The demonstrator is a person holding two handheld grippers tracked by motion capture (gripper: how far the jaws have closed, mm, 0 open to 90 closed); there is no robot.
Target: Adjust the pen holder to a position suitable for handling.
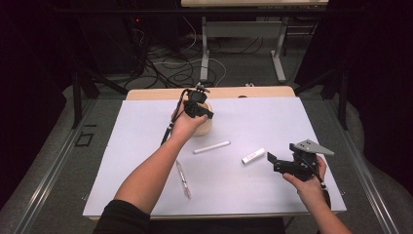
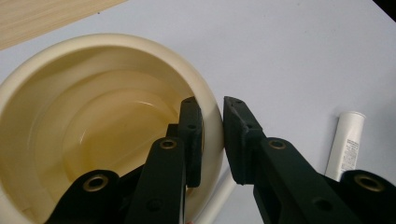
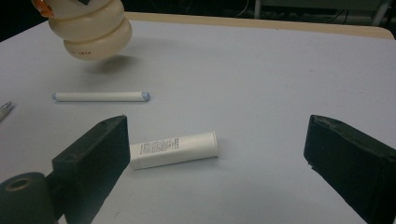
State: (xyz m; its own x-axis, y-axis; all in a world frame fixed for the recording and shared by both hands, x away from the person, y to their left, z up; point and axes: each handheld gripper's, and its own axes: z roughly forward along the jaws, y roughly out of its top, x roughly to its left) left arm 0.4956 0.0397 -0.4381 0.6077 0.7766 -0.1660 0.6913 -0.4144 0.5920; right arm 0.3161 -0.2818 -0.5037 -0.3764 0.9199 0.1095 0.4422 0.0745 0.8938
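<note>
High view: the cream bowl (image 1: 203, 123) is held near the far side of the worktop (image 1: 136, 161) by the left gripper (image 1: 197, 108). In the left gripper view its jaws are clamped on the bowl's rim, one inside, one outside. In the right gripper view the bowl appears lifted clear, a shadow beneath it. The right gripper (image 1: 276, 161) waits, jaws wide apart, near the white tube (image 3: 173, 149). The pickup is judged done; setting down remains.

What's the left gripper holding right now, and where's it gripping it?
The left gripper is clamped on the cream pot by its rim wall, one jaw inside and one outside. The pot hangs lifted off the table.
</note>
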